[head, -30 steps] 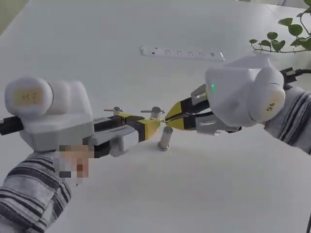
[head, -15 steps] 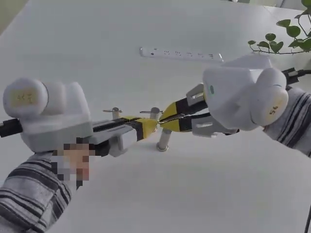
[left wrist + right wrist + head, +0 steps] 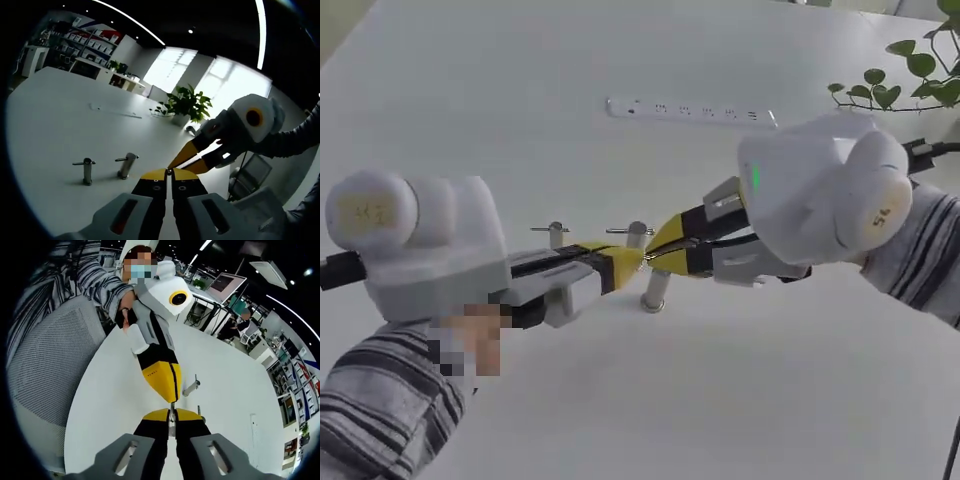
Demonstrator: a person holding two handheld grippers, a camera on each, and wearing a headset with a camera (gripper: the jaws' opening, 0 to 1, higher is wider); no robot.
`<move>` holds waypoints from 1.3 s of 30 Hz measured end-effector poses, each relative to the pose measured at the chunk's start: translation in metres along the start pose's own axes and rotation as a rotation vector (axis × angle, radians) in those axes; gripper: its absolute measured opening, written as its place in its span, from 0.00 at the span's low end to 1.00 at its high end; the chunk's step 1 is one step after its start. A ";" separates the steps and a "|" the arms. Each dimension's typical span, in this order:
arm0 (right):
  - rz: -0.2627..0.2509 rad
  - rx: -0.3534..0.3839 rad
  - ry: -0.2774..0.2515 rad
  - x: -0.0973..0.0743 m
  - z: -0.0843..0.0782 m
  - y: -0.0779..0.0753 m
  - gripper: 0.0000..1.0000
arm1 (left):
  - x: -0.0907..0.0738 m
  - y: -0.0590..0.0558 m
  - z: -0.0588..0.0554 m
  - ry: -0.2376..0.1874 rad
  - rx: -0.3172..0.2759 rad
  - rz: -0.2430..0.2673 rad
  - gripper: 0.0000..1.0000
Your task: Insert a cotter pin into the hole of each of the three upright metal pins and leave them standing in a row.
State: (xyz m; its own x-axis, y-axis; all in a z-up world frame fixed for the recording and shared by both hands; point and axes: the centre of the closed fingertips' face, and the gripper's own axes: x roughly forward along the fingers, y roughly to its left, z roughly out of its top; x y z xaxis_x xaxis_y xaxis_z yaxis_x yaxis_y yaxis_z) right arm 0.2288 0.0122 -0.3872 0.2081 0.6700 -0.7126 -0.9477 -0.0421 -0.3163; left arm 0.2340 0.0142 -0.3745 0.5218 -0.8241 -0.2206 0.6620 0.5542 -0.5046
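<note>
"Well, how are the claws set?"

"They are brought tip to tip above the surface (image 3: 620, 400). The right claw (image 3: 171, 415) is pressed together on a cotter pin (image 3: 171, 424), which is seen as a thin silver strip between its yellow tips. The left claw (image 3: 169, 173) is pressed together as well, and its tips are met by those of the right claw. Whether the cotter pin is also gripped by the left claw cannot be told."

"And where are the metal pins found?"

"The near metal pin (image 3: 655, 290) is stood on the surface just beneath the meeting tips, apart from both claws. The middle metal pin (image 3: 637, 234) is seen upright just behind the tips. The far metal pin (image 3: 556, 235) is placed further off, beyond the left claw's jaws. Each of these two is crossed near its top by a thin pin."

"Is anything else noted?"

"A power strip (image 3: 692, 110) is laid well beyond both claws, and a plant (image 3: 910, 80) is seen past the right claw."
</note>
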 end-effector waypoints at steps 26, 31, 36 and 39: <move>0.240 0.563 -0.252 0.001 0.007 0.046 0.11 | -0.026 -0.028 -0.019 0.080 0.374 -0.228 0.00; 0.242 0.566 -0.254 0.001 0.005 0.049 0.06 | -0.027 -0.037 -0.019 0.072 0.366 -0.267 0.00; 0.255 0.559 -0.261 0.000 0.008 0.052 0.02 | -0.028 -0.038 -0.022 0.081 0.365 -0.268 0.00; 0.254 0.531 -0.250 0.001 0.008 0.051 0.00 | -0.028 -0.035 -0.025 0.095 0.368 -0.259 0.00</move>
State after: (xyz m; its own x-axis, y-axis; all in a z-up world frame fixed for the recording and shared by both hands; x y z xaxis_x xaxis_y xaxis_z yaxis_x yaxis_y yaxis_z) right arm 0.1786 0.0163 -0.3991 -0.0406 0.8431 -0.5363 -0.9641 0.1079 0.2425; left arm 0.1825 0.0152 -0.3710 0.2733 -0.9386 -0.2106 0.9202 0.3189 -0.2272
